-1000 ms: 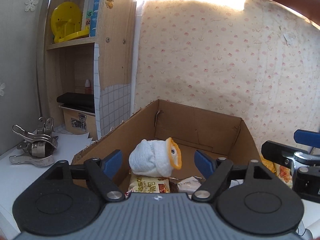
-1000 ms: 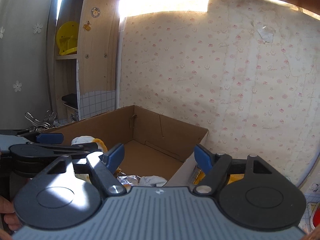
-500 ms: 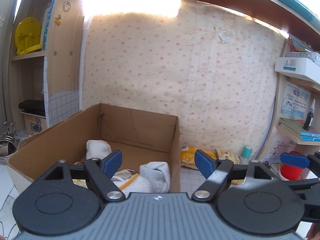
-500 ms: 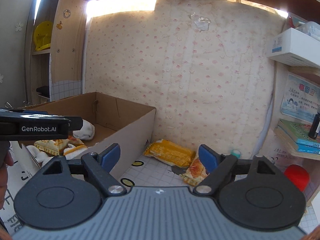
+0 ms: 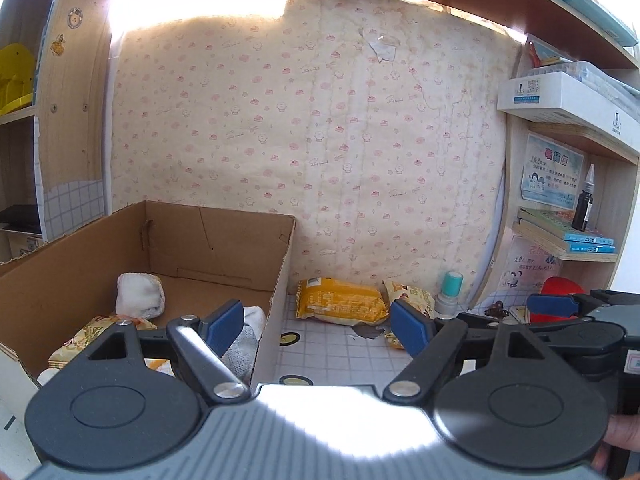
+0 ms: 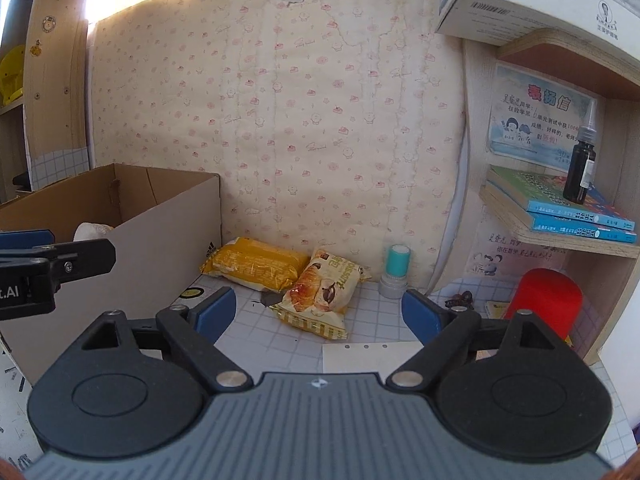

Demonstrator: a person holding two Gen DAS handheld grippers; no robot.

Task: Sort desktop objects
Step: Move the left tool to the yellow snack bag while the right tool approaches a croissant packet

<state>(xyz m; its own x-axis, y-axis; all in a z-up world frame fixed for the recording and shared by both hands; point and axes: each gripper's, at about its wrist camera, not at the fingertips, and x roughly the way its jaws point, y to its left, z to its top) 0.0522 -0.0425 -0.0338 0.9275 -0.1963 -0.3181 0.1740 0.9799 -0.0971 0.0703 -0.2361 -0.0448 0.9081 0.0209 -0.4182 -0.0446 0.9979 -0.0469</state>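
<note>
Yellow snack packet (image 6: 252,266) and croissant packet (image 6: 320,292) out on the tabletop (image 6: 376,320), against the wallpapered back wall, just right of the cardboard box (image 6: 140,256); touching each other, croissant packet partly over the yellow one's end. Not yet sorted.

Compared with a second ago: both cameras turned rightward off the box interior and onto this open stretch. Now facing the two packets rather than the rolled white sock (image 5: 140,294) and the wrappers in the box. Reads as one drop-off finished and the next pickup beginning.

Right gripper (image 6: 318,312): jaws opening, wide apart, nothing between them, aimed at the croissant packet, well short of it. Probably the next thing to take.

Left gripper (image 5: 316,324): wide apart too, empty, level with the box's right wall.

Only in the left wrist view: the box's contents, meaning the sock, a snack bag at the near left, more white fabric behind the left finger. Also the right gripper from the side, at the far right edge.

Only in the right wrist view: the croissant packet in full, a hole-punched paper sheet (image 6: 372,356) on the near tabletop, the teal-capped stamp (image 6: 396,272) clear of both packets, and the red cup (image 6: 544,300) under the shelf.
</note>
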